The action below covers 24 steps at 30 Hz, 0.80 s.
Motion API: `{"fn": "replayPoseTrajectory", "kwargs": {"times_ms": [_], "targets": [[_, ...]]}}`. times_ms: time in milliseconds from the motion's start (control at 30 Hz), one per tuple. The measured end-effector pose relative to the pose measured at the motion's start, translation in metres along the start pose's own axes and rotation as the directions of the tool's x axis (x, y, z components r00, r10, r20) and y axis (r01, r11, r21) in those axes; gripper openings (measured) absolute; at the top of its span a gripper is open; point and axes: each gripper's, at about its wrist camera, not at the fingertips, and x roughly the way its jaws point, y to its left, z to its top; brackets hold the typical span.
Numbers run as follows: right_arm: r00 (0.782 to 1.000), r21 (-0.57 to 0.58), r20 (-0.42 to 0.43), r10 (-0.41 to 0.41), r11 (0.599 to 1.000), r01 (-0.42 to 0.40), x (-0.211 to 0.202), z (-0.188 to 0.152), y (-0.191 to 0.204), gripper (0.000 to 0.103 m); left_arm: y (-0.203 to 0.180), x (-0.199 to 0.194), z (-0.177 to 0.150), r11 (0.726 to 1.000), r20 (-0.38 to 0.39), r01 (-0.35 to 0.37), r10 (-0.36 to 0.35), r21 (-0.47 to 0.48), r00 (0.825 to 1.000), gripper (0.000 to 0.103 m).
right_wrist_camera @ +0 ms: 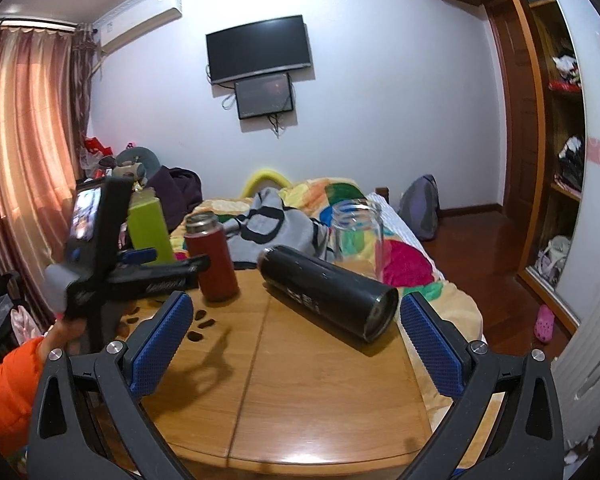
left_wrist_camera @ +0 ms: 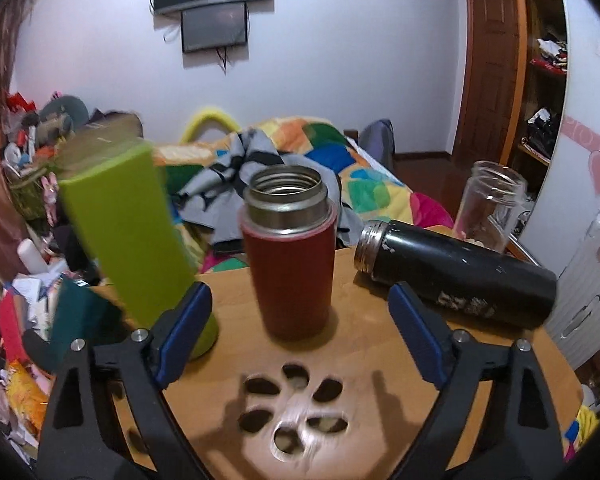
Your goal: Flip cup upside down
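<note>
A red cup (left_wrist_camera: 294,264) with a steel rim stands upright, mouth up, on the round wooden table (left_wrist_camera: 380,360). My left gripper (left_wrist_camera: 300,320) is open, its blue pads on either side of the red cup's base, not touching it. A green cup (left_wrist_camera: 128,232) stands to the left, tilted and blurred, close to my left finger. A black cup (left_wrist_camera: 456,268) lies on its side at the right. In the right wrist view my right gripper (right_wrist_camera: 296,344) is open and empty, near the black cup (right_wrist_camera: 328,296); the red cup (right_wrist_camera: 212,260), the green cup (right_wrist_camera: 150,224) and my left gripper (right_wrist_camera: 168,262) show on the left.
A clear glass jar (right_wrist_camera: 358,228) stands upright at the table's far edge, also in the left wrist view (left_wrist_camera: 492,204). The table has paw-shaped cutouts (left_wrist_camera: 296,408). A bed with a colourful quilt (right_wrist_camera: 340,200) lies behind the table. Clutter fills the floor on the left.
</note>
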Motion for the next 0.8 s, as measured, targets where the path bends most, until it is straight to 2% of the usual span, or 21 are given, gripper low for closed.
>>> {"fn": "replayPoseTrajectory", "kwargs": {"times_ms": [200, 267, 300, 333, 567, 800], "targets": [[1.000, 0.036, -0.027, 0.000, 0.999, 0.001, 0.008, -0.004, -0.016, 0.103, -0.003, 0.043, 0.009, 0.997, -0.071, -0.068, 0.066, -0.022, 0.995, 0.089], [0.999, 0.038, -0.032, 0.000, 0.999, 0.001, 0.010, -0.005, -0.017, 0.103, -0.002, 0.052, 0.011, 0.997, -0.091, -0.074, 0.071, -0.030, 0.993, 0.078], [0.999, 0.037, -0.034, 0.000, 0.999, 0.001, 0.011, -0.006, -0.016, 0.103, -0.001, 0.056, 0.012, 0.997, -0.106, -0.068, 0.064, -0.038, 0.992, 0.065], [0.999, 0.036, -0.037, -0.001, 0.999, 0.002, 0.011, -0.006, -0.016, 0.103, -0.001, 0.059, 0.011, 0.997, -0.120, -0.058, 0.053, -0.043, 0.991, 0.061], [0.999, 0.028, -0.039, 0.002, 1.000, -0.001, 0.009, -0.006, -0.012, 0.103, 0.001, 0.047, 0.006, 1.000, -0.141, -0.009, 0.005, -0.028, 0.990, 0.061], [0.999, 0.007, -0.037, 0.012, 1.000, -0.012, 0.007, -0.008, -0.004, 0.103, -0.007, -0.003, -0.024, 0.994, -0.151, 0.093, -0.085, 0.051, 0.985, 0.061]]}}
